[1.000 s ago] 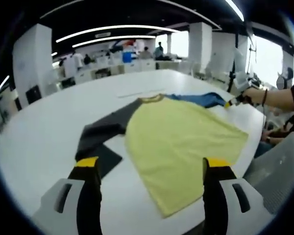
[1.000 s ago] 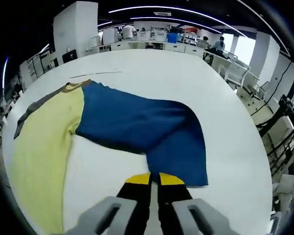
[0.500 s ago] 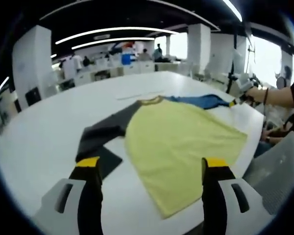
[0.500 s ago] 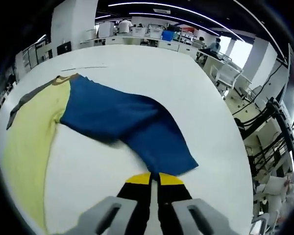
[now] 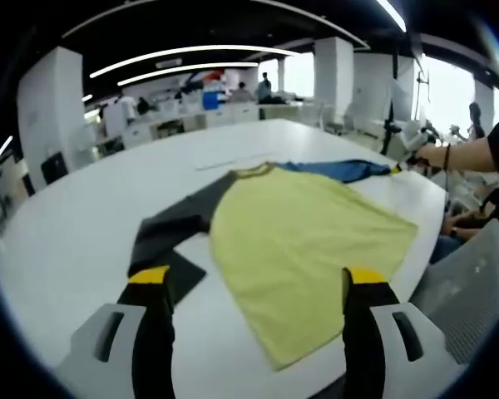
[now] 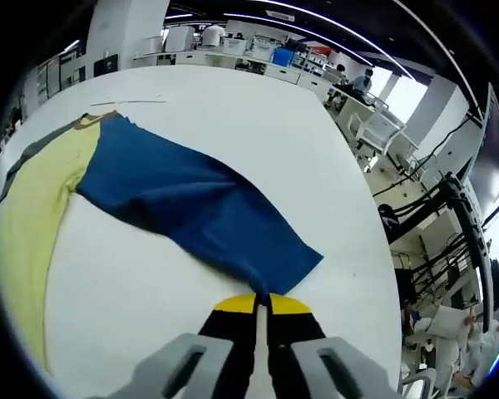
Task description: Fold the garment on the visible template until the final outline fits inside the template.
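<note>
My right gripper (image 6: 262, 301) has its jaws pressed together on the cuff of the blue sleeve (image 6: 191, 208), which is drawn out straight across the white table (image 6: 233, 108) toward its right edge. My left gripper (image 5: 254, 283) hangs above the near edge with its jaws spread wide and nothing between them. The garment (image 5: 303, 241) lies flat in the middle of the table, yellow body up, its dark grey sleeve (image 5: 170, 233) stretched toward the left side. In the left gripper view, a hand (image 5: 437, 154) holds the right gripper at the far right edge, where the sleeve ends.
</note>
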`<move>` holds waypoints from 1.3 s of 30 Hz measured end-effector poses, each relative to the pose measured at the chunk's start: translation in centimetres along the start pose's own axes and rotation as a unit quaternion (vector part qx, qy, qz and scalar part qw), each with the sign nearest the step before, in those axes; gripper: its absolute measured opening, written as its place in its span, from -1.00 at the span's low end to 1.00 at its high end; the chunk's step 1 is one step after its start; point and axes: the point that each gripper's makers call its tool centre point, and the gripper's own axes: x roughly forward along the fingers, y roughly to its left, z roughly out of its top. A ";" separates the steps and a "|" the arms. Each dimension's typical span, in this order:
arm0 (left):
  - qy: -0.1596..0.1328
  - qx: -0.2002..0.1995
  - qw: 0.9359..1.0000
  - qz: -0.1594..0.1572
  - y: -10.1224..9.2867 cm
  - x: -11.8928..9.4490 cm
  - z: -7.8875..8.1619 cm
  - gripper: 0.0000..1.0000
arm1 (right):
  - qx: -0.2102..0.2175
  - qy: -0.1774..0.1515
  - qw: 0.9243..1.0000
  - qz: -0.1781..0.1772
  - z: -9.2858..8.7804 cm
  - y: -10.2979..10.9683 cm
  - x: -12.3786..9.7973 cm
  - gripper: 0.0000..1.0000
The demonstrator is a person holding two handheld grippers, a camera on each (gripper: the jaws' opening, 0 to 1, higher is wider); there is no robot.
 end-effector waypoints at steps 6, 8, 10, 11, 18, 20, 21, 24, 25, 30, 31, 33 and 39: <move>0.004 0.004 1.000 -0.005 -0.5 0.2 0.0 0.58 | 0.002 0.005 1.000 -0.015 -0.5 -1.4 0.2 -1.00; 0.005 0.010 1.000 -0.011 -0.9 0.2 0.0 0.58 | 0.004 0.003 1.000 -0.015 -0.6 -1.7 0.2 -1.00; 0.007 0.015 1.000 -0.016 -1.2 0.3 0.1 0.58 | 0.010 0.005 1.000 -0.012 -0.8 -1.6 -0.1 -1.00; 0.007 0.016 1.000 -0.017 -1.2 0.3 0.1 0.58 | 0.015 0.003 1.000 -0.010 -0.8 -1.6 -0.2 -1.00; 0.010 0.013 1.000 -0.018 -1.2 0.5 0.0 0.58 | 0.068 0.012 0.998 0.004 -1.8 -1.3 -0.9 -0.91; 0.010 0.012 1.000 -0.017 -1.1 0.5 0.0 0.58 | 0.095 0.003 0.995 0.007 -1.5 -1.3 -1.2 -0.85; 0.011 0.012 1.000 -0.016 -1.1 0.5 0.0 0.59 | 0.104 0.000 0.995 0.008 -1.3 -1.4 -1.4 -0.84; 0.010 0.011 1.000 -0.015 -1.0 0.4 0.1 0.59 | 0.102 0.003 0.995 0.004 -1.0 -1.8 -1.8 -0.82; 0.009 0.010 1.000 -0.015 -1.0 0.4 0.1 0.59 | 0.108 0.001 0.994 0.002 -0.8 -2.0 -1.9 -0.81; 0.009 0.011 1.000 -0.016 -1.1 0.3 0.1 0.59 | 0.145 -0.005 0.989 0.007 -0.3 -1.9 -1.6 -0.75; 0.009 0.010 1.000 -0.017 -1.1 0.3 0.1 0.59 | 0.149 0.001 0.989 0.008 -0.5 -1.9 -1.3 -0.74; 0.006 0.005 1.000 -0.019 -1.2 0.3 0.2 0.60 | 0.164 0.003 0.986 0.010 -0.6 -1.8 -1.1 -0.74; 0.004 -0.003 1.000 -0.018 -1.2 0.2 0.5 0.61 | 0.189 0.005 0.982 0.006 -0.7 -2.0 -0.4 -0.75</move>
